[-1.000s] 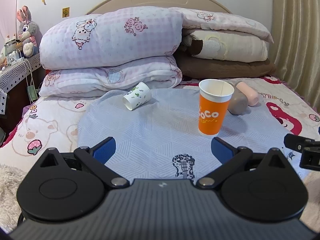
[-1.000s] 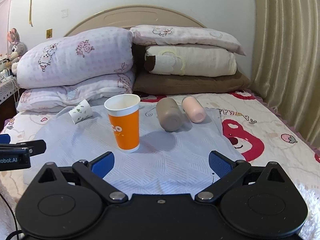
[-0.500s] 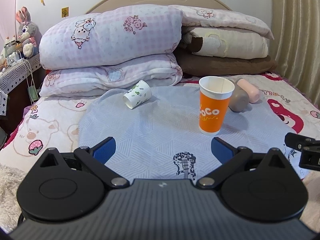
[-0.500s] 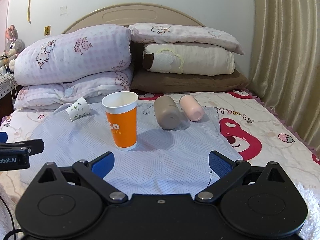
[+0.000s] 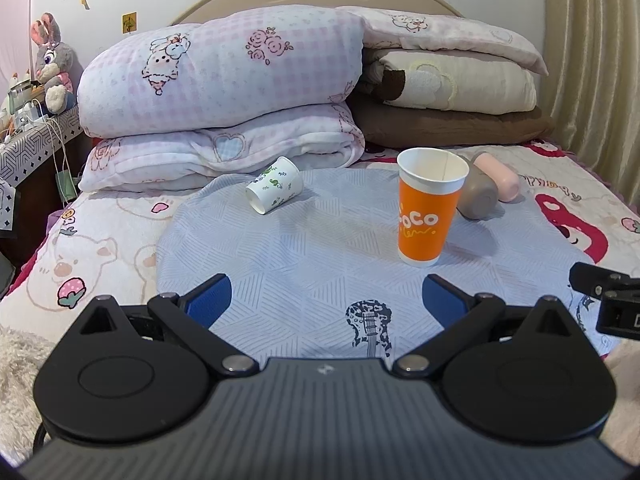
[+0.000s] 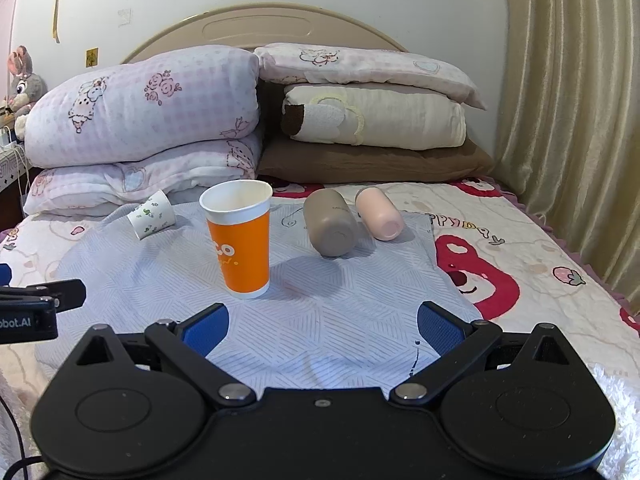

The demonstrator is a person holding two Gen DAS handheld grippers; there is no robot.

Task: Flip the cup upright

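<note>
An orange paper cup point(image 5: 426, 210) point(image 6: 242, 240) stands upright on a grey-blue cloth point(image 5: 304, 252) point(image 6: 332, 312) on the bed. A small white cup with green leaves point(image 5: 273, 191) point(image 6: 152, 215) lies on its side behind it to the left. A taupe cup point(image 5: 478, 197) point(image 6: 330, 224) and a pink cup point(image 5: 500, 176) point(image 6: 380, 218) lie on their sides to the right. My left gripper point(image 5: 326, 300) is open and empty, near the cloth's front. My right gripper point(image 6: 322, 324) is open and empty too, well short of the cups.
Stacked pink quilts point(image 5: 224, 92) and pillows point(image 6: 372, 120) fill the head of the bed behind the cups. A curtain point(image 6: 568, 120) hangs at the right. A side table with a plush rabbit point(image 5: 50, 64) stands at the left.
Both grippers have drifted slightly, so the cups sit a little differently in each view. No cup has moved and both grippers stay open.
</note>
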